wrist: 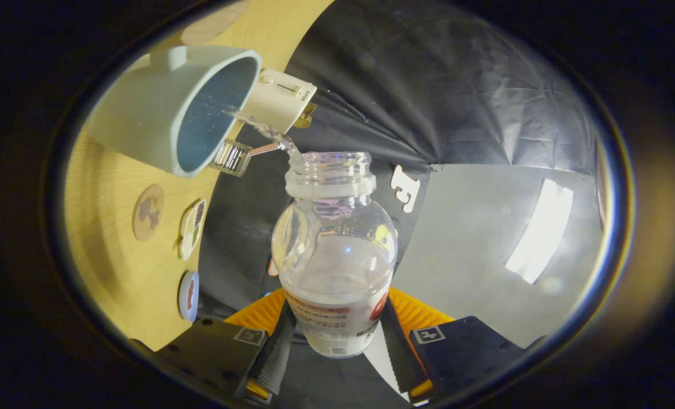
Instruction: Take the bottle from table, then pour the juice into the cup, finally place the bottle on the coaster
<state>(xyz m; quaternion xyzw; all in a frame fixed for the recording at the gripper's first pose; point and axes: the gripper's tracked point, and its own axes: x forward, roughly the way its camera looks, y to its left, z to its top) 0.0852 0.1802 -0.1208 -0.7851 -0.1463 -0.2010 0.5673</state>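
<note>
While claw (335, 335) clamps bottle (334, 250), liquid streams into cup (173, 108).

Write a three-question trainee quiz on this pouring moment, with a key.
1. True or false: the claw is shut on the bottle.
2. Where is the liquid going? A) onto the table B) into the cup C) onto a coaster
3. Fill in: the bottle's mouth has no ____.

Key: 1 true, both fingers press its sides. 2 B. 3 cap.
</note>
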